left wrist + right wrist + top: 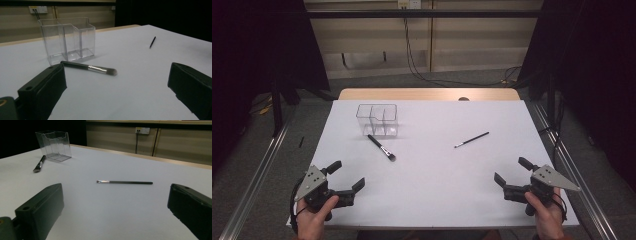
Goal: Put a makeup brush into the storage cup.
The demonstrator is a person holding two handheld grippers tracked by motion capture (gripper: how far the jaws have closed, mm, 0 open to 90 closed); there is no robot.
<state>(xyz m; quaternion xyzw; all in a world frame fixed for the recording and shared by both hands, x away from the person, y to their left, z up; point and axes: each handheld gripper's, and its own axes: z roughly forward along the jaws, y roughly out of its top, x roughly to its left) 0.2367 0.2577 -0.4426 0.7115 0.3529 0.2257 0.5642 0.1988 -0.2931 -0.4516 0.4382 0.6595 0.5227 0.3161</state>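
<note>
High view is showing both grippers waiting at the near edge of the white table (427,200), with nothing picked up yet. The left gripper (346,176) is sitting at the near left corner with its jaws spread wide and empty, and the right gripper (512,172) is sitting at the near right corner, likewise wide and empty.

Judging from the layout, the work in hand is putting the two brushes into the clear acrylic organizer (377,120), and none of it is done. The organizer is standing upright toward the far left of the table, and its compartments are looking empty. The thicker makeup brush (381,148) is lying flat just in front of the organizer, handle end near its base and bristles pointing toward the person. The thin brush (471,139) is lying flat well apart from it, right of the table's middle.

Left gripper view is looking between the open jaws at the thicker makeup brush (89,67), with the organizer (67,40) right behind it, so that gripper seems to be lining up on this brush. Right gripper view is framing the thin brush (124,182) between its open jaws in the same way.

Everything is remaining to do: reaching, closing on each brush, lifting, and dropping each one into a compartment.
</note>
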